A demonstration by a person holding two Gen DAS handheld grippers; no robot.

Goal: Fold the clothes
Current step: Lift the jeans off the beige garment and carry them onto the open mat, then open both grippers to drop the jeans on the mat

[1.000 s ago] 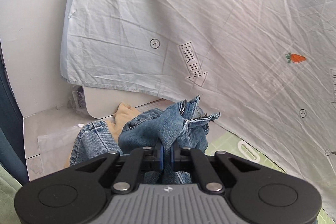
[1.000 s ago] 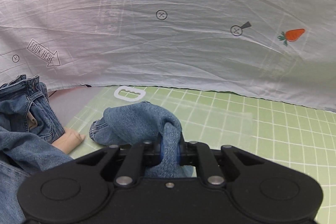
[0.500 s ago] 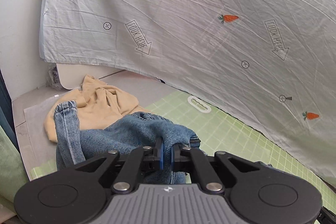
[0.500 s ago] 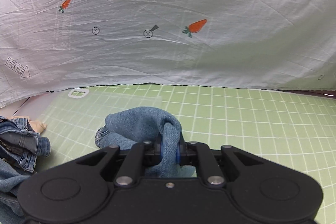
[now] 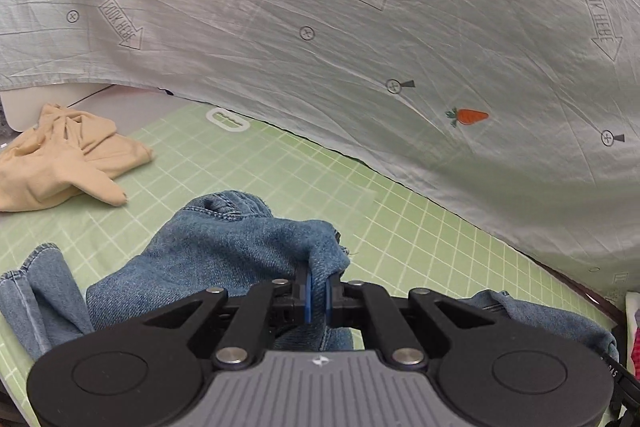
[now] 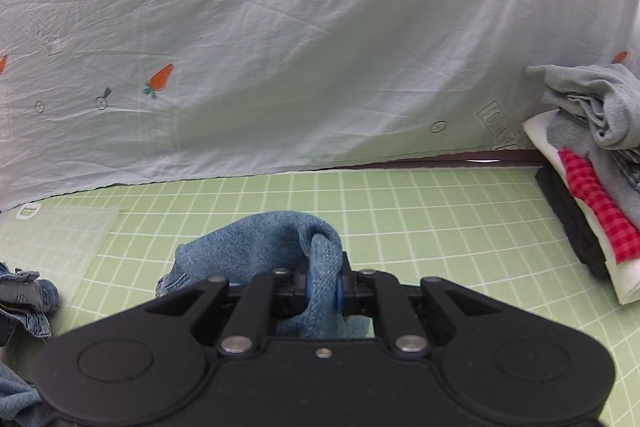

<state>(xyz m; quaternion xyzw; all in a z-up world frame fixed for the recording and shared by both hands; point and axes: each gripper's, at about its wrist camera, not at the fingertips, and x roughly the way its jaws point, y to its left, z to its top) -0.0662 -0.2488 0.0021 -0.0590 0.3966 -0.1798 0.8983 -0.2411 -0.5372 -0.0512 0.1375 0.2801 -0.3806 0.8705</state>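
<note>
Jeans [image 5: 224, 259] of blue denim lie bunched on the green grid mat [image 5: 420, 239], held at two places. The left gripper [image 5: 318, 293] is clamped on a fold of the denim, its blue pads pressed together with the cloth pinched between them. From there the fabric spreads toward the mat's near left corner, where a trouser leg with a stitched hem [image 5: 36, 267] lies flat. The right gripper [image 6: 323, 291] is clamped on another thick roll of the same jeans [image 6: 260, 243], the cloth filling the narrow gap between its pads; in this view the zipper end of the jeans [image 6: 24, 299] rests near the mat's left edge.

A beige garment [image 5: 60, 155] lies crumpled at the far left corner of the mat, apart from the jeans. A pale sheet [image 5: 360, 47] printed with carrots and arrows hangs along the mat's far edge. At the right edge sits a stack of folded clothes [image 6: 592, 163], grey on top with a red checked piece and something black beneath. A white oval tag [image 5: 228, 119] lies on the mat just beside the sheet's hem.
</note>
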